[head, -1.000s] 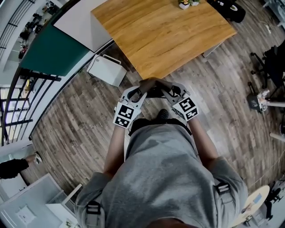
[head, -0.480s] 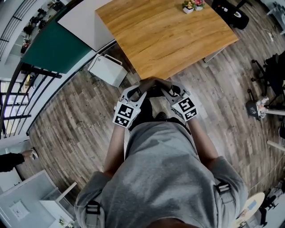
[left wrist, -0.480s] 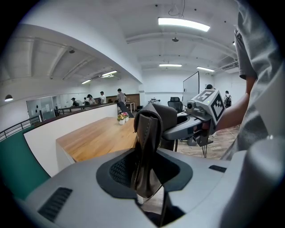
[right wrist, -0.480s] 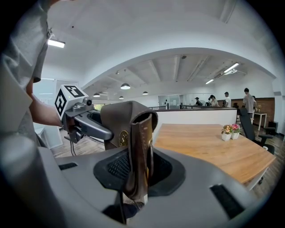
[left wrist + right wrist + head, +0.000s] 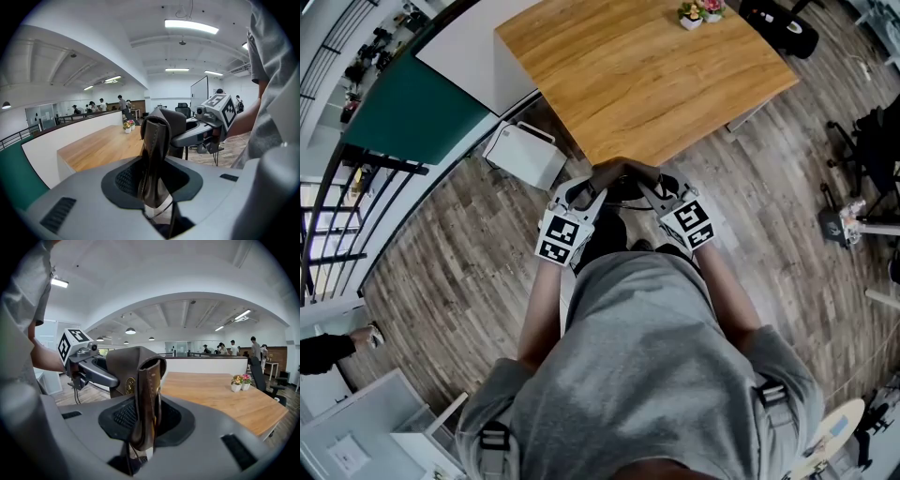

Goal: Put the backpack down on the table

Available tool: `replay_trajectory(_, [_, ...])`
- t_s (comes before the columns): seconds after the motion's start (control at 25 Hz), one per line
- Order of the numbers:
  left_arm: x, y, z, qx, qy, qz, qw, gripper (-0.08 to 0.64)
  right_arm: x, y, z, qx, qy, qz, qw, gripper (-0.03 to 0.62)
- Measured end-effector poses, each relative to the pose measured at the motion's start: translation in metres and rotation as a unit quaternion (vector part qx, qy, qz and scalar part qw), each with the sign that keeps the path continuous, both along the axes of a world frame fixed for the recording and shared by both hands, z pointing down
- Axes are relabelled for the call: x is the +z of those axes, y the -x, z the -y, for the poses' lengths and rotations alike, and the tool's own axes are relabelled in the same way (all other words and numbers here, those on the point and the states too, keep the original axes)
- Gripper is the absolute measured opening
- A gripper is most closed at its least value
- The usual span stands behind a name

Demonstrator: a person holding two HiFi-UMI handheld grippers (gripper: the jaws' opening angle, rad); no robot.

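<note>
A brown leather backpack (image 5: 623,172) hangs between my two grippers, just off the near corner of the wooden table (image 5: 656,75). My left gripper (image 5: 600,187) is shut on one brown strap (image 5: 154,154), which stands upright between its jaws. My right gripper (image 5: 647,186) is shut on the other strap (image 5: 145,394). In the left gripper view the right gripper (image 5: 197,133) shows just beyond the bag top. The right gripper view has the left gripper (image 5: 91,369) just past the bag (image 5: 124,376). Most of the bag's body is hidden below the grippers.
Two small flower pots (image 5: 698,11) stand at the table's far edge. A white box (image 5: 525,150) sits on the wood floor left of the table. A black chair (image 5: 780,21) stands at the far right corner; a green wall and railing (image 5: 403,112) run along the left.
Both grippers, with the backpack, have edged a little closer to the table's near corner. The grips on the straps are unchanged.
</note>
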State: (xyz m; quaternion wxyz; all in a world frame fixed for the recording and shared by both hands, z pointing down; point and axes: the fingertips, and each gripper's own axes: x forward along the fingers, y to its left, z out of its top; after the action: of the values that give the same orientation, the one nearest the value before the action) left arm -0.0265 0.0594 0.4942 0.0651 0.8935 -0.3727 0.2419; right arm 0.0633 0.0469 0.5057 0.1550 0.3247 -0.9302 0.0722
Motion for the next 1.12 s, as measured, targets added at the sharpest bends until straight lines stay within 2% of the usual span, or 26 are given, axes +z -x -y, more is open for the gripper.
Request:
replay_trajectory(0.88, [-0.003,0.014,0.090,0.055,0.002,-0.004,0.9985,0.124,-0.004,0.012,0.080,0.050,-0.010,-0.012,0.999,0.092])
replay_trajectory(1.12, [0.002,0.012,0.110,0.072,0.007,-0.005,0.9973,0.124,-0.004,0.013,0.096,0.068,0.001,-0.010,0.998,0.092])
